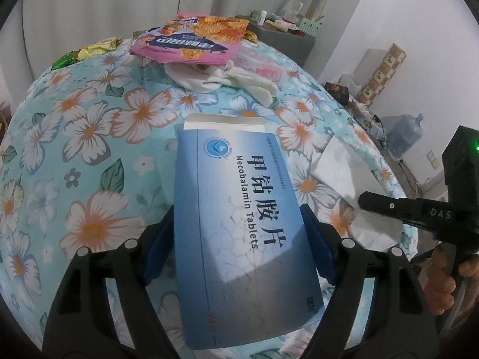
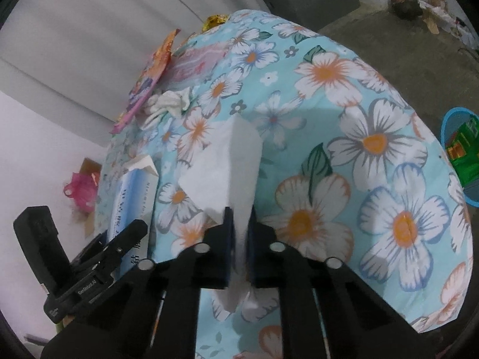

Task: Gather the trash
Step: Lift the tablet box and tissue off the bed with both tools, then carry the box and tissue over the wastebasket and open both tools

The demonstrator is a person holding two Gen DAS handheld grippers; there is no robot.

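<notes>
My left gripper (image 1: 239,236) is shut on a blue medicine box (image 1: 239,218) with an open white flap, held just above the floral tablecloth (image 1: 89,149). The box also shows in the right wrist view (image 2: 131,200), with the left gripper (image 2: 119,242) beside it. My right gripper (image 2: 239,236) is shut on a white tissue (image 2: 227,155) that stands up from the cloth. In the left wrist view the right gripper (image 1: 368,202) pinches the tissue (image 1: 344,167) at the table's right edge.
A pink snack bag (image 1: 191,39) lies over a crumpled white cloth (image 1: 227,77) at the far side, with gold and green wrappers (image 1: 89,51) to its left. A blue basket (image 2: 461,149) with green packaging stands on the floor right of the table. A pink bag (image 2: 80,191) lies on the floor at left.
</notes>
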